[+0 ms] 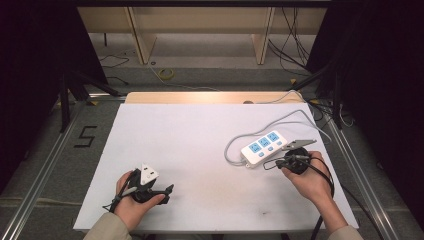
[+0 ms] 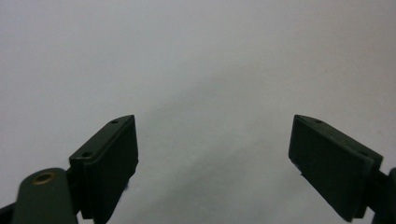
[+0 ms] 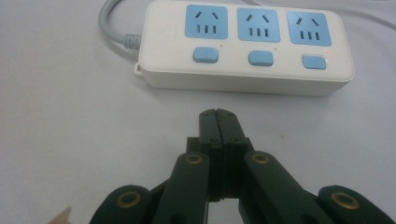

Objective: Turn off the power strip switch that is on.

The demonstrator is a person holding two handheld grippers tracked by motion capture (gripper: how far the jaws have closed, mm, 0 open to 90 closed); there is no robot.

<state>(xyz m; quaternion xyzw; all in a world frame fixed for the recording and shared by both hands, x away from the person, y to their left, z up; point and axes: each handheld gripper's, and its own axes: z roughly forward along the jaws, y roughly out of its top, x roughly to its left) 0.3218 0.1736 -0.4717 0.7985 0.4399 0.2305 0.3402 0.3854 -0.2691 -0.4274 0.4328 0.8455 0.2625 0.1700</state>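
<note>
Right gripper [image 3: 218,116] is closed on nothing, jaws pressed together, its tip low in the frame just short of the power strip [image 3: 243,44], which lies across the top of my right gripper view. My guess is I am about to press one of its blue switch buttons [image 3: 260,58]; that calls for a short push forward and down onto a button. Nothing stands between. My left gripper [image 2: 215,158] is spread wide over bare worktop [image 1: 190,145], at lower left of the high view, well apart.
</note>
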